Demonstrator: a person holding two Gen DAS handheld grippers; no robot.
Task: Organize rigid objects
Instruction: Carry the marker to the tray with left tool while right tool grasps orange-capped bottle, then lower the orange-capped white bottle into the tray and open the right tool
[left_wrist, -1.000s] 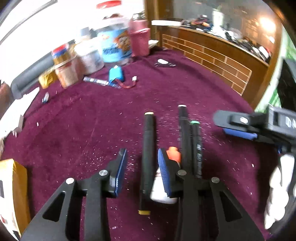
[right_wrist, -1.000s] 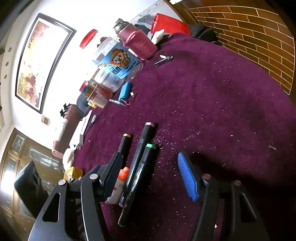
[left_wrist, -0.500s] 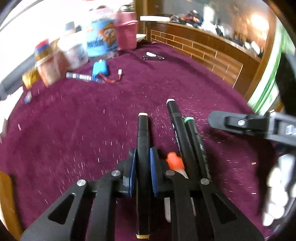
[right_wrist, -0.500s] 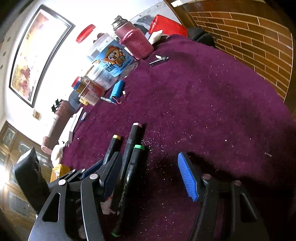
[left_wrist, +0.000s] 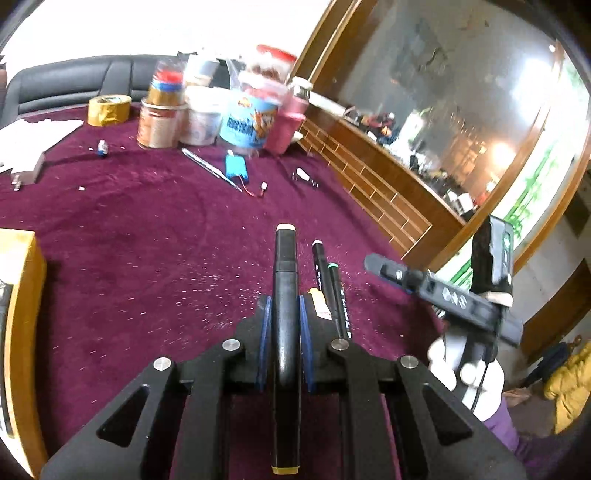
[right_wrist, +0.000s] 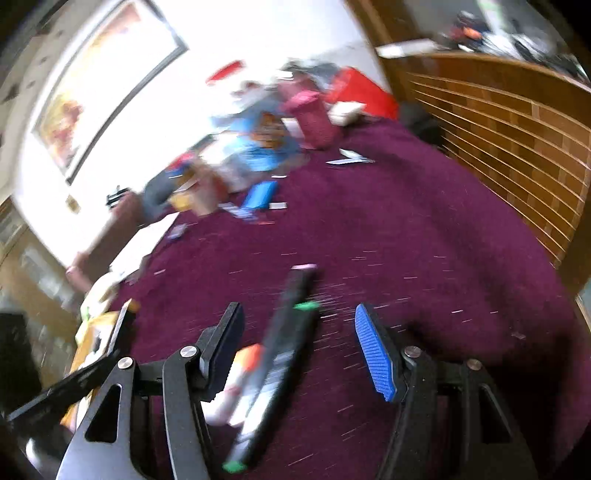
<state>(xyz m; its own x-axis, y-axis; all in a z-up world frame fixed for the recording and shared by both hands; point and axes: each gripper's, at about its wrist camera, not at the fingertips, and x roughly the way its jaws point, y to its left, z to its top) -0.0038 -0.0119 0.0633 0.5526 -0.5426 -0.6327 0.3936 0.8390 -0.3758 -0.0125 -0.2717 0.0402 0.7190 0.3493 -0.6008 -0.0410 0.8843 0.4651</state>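
My left gripper (left_wrist: 283, 317) is shut on a black marker with yellow end caps (left_wrist: 285, 266), which is held along the fingers above the purple cloth. On the cloth just to its right lie a pink-capped marker (left_wrist: 319, 266), a green-capped marker (left_wrist: 338, 291) and a small white bottle with an orange cap (left_wrist: 319, 304). In the blurred right wrist view my right gripper (right_wrist: 299, 317) stands open above those two markers (right_wrist: 288, 343) and the bottle (right_wrist: 236, 384), touching none of them. One of its black fingers (left_wrist: 391, 273) shows at the right of the left wrist view.
Several jars and tubs (left_wrist: 243, 118) and a yellow tape roll (left_wrist: 109, 109) stand at the back. A blue battery pack (left_wrist: 236, 168), a thin metal tool (left_wrist: 207, 166) and a nail clipper (left_wrist: 303, 175) lie before them. A yellow box (left_wrist: 18, 332) sits at the left, a wooden ledge (left_wrist: 369, 173) on the right.
My left gripper closed on the yellow-capped marker and lifted it off the cloth while turning. My right gripper stayed open and shifted until the other markers lay between its fingers.
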